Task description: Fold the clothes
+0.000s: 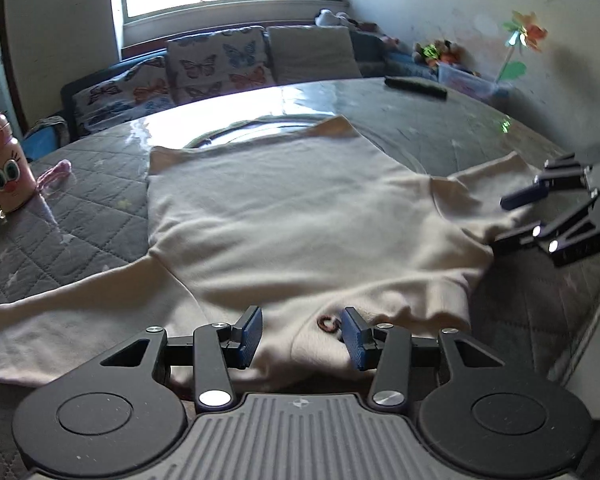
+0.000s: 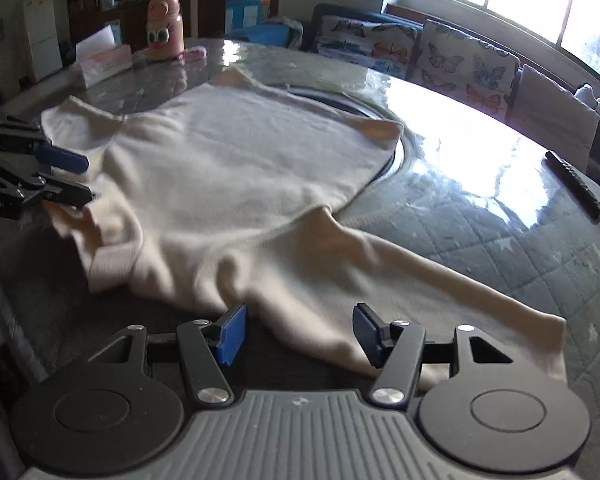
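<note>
- A cream sweater [image 1: 284,208] lies spread on the round table [image 1: 480,136], which has a quilted grey cover under a clear sheet; its sleeves stretch out to either side.
- The left gripper [image 1: 300,334] hovers over the collar end, jaws apart, with cloth lying below them but not pinched.
- The right gripper [image 2: 298,334] stands open over one sleeve, its pads clear of the fabric.
- A pink bottle [image 2: 164,26] with cartoon eyes and a tissue box [image 2: 102,62] stand near the table's far edge, well apart from the sweater.
- A dark remote [image 2: 576,186] lies alone by another edge.
- Butterfly cushions [image 1: 216,66] line a sofa beyond.
</note>
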A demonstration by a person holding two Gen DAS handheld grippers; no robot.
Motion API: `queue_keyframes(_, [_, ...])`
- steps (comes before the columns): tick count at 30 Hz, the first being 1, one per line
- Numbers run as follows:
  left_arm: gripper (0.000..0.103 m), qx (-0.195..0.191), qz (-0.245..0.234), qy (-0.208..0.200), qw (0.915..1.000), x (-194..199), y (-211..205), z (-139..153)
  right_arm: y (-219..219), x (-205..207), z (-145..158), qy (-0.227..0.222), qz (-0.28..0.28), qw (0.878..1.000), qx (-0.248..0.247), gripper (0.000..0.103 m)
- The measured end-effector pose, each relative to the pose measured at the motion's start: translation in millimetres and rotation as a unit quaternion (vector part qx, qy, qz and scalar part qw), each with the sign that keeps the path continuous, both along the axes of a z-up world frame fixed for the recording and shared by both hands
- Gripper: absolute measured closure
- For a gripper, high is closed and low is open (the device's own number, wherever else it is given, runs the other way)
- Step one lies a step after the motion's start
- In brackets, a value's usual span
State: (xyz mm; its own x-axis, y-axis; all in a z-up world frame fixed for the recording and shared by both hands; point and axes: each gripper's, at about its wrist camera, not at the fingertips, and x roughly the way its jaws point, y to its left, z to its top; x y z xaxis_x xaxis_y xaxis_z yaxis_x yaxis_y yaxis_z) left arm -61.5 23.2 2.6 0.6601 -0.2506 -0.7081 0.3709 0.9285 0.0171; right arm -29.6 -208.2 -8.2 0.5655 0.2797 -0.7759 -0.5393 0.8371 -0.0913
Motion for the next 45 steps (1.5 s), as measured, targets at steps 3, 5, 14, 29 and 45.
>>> queue_keyframes(3, [0.056,0.007,-0.009,0.0,0.9999,-7,2,0,-3,0,9,-0.011,-0.005,1.0,0.014,0.044])
queue_keyframes(5, [0.056,0.013,-0.015,-0.004,0.9998,-11,3,3,-3,3,17,-0.022,-0.009,0.999,0.03,0.044])
queue_keyframes(14, [0.056,-0.005,-0.063,-0.045,0.997,-17,-22,27,-10,10,14,-0.022,-0.026,0.999,0.036,0.05])
queue_keyframes(29, [0.077,0.054,-0.236,-0.084,0.9665,-10,-137,0,-125,33,-1,-0.044,-0.234,0.971,0.023,0.055])
queue_keyframes(45, [0.101,0.072,-0.264,-0.063,0.9598,4,-153,-16,-157,43,-14,-0.03,-0.271,0.961,0.049,0.095])
